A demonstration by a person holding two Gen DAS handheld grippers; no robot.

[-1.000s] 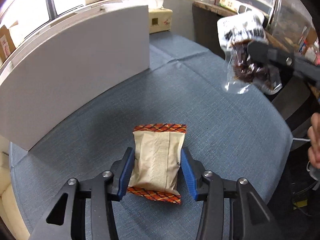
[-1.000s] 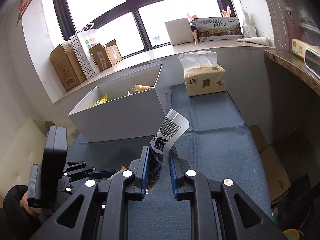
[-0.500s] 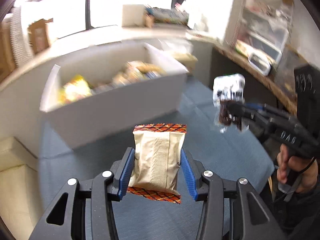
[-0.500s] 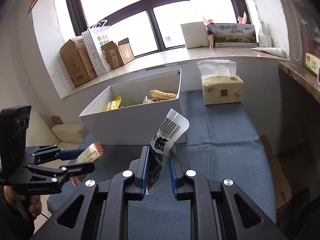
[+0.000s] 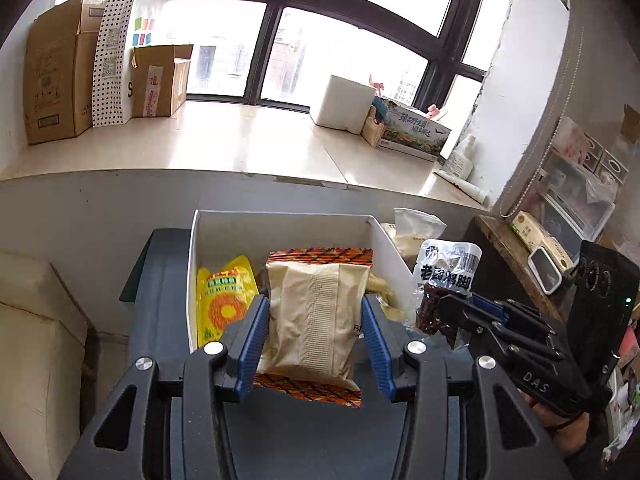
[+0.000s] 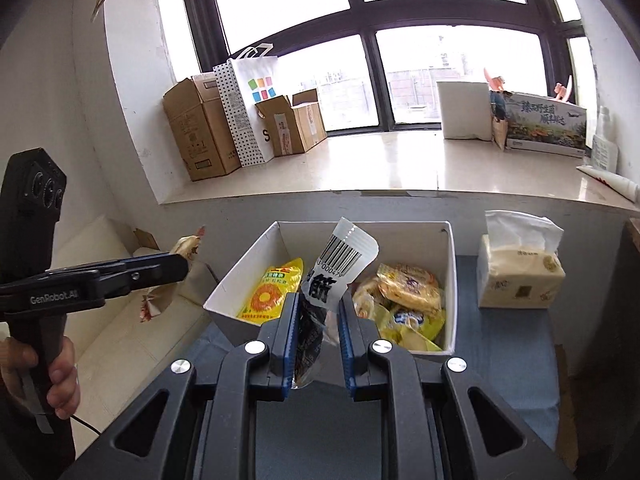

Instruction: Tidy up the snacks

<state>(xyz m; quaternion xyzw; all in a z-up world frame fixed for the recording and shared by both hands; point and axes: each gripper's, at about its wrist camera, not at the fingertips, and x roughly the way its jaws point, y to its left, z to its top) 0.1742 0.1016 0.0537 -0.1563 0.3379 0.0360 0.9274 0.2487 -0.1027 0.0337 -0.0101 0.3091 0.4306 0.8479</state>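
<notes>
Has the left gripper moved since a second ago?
Yes. The left gripper, shut on the beige pack, rose from the cloth toward the white box.

white box, yellow packet, blue fingers

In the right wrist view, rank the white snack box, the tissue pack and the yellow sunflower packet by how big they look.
1. white snack box, clearly largest.
2. tissue pack.
3. yellow sunflower packet, though it is partly hidden by the box wall and the right gripper, so its gap from the tissue pack is unsure.
</notes>
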